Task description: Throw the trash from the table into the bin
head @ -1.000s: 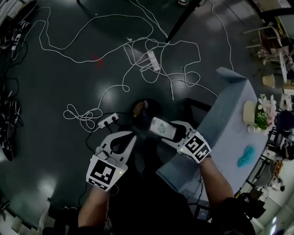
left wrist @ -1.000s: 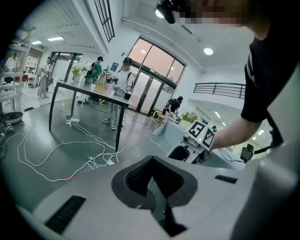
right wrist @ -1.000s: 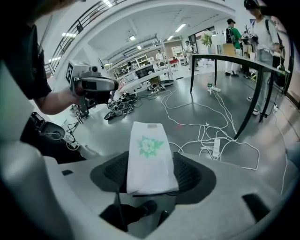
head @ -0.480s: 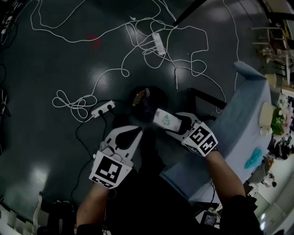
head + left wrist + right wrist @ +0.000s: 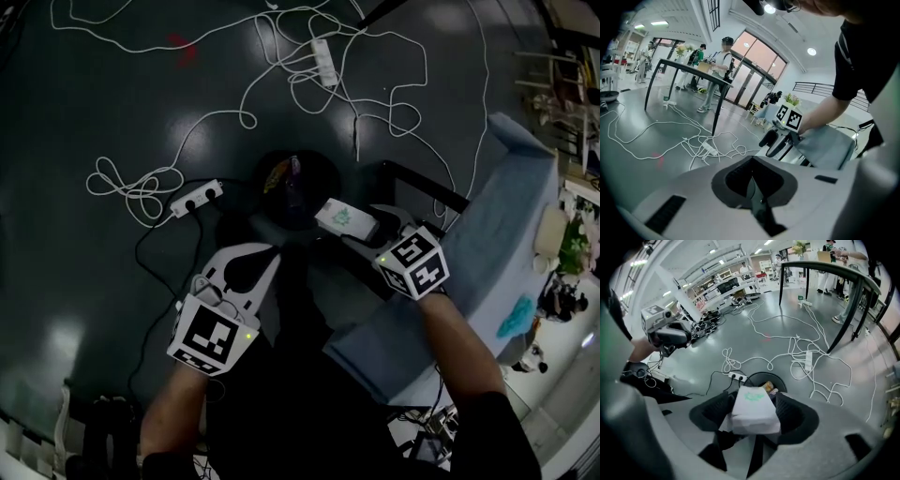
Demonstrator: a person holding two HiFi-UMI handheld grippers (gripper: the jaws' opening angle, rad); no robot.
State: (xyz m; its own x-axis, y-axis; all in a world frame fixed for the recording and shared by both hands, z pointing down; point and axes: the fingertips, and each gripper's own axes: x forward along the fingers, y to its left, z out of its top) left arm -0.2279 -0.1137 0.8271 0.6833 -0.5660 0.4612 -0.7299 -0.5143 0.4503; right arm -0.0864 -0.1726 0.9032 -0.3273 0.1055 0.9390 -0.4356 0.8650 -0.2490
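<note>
A white carton with a green print [image 5: 343,217] [image 5: 753,401] sits between the pads of my right gripper [image 5: 360,231] [image 5: 754,414], which is shut on it. It hangs just to the right of the round black bin [image 5: 314,171] [image 5: 758,378] on the floor, a little above its rim. Colourful wrappers [image 5: 280,174] lie inside the bin. My left gripper [image 5: 271,253] [image 5: 752,186] is shut and empty, low at the bin's near left. A turquoise scrap [image 5: 514,317] lies on the table's grey-blue cloth [image 5: 487,244] at the right.
White cables loop over the dark floor, with one power strip [image 5: 197,195] left of the bin and another [image 5: 323,61] beyond it. A black frame [image 5: 419,185] stands between bin and table. A cup and flowers [image 5: 562,239] are on the table's far side.
Both grippers have sunk toward the bin. The right one has tipped further down, still with the carton in its jaws. The left stays shut.
</note>
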